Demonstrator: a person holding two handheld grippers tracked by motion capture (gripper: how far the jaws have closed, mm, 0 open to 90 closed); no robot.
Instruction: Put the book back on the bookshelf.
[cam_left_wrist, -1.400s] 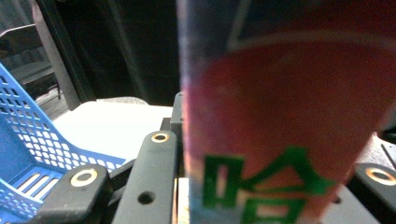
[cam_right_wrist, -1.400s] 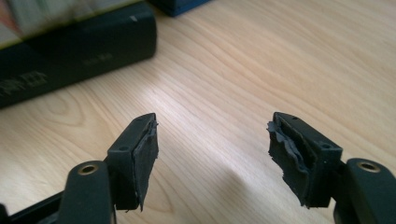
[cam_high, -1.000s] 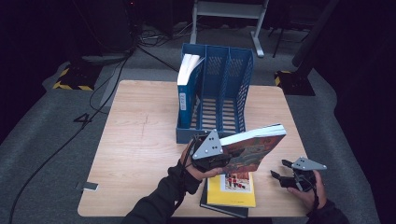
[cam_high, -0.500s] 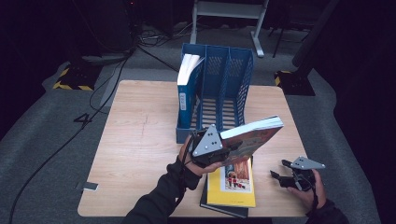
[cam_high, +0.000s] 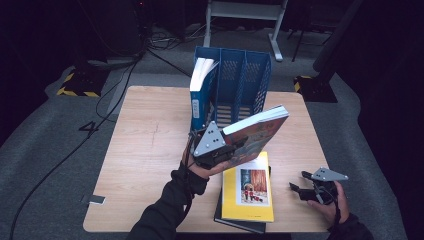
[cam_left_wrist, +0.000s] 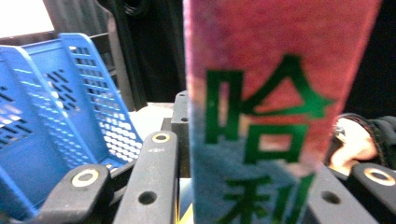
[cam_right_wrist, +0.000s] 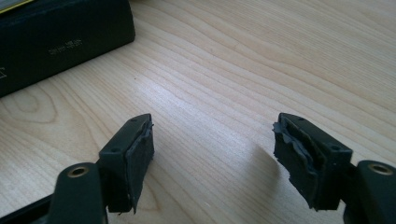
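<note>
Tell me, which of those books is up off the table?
The red-covered book, clamped in the left tongs and tilted in mid-air. The yellow book lies on a dark one, and another stands in the blue rack.

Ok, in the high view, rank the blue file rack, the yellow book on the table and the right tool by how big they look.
1. Blue file rack, clearly largest.
2. Yellow book, lying on a dark book.
3. Right tool, smallest, though it sits nearest the camera.

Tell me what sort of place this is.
Probably a lab or recording studio: a lone wooden table on grey carpet, loose cables on the floor, hazard-striped stand feet, and dark surroundings.
</note>
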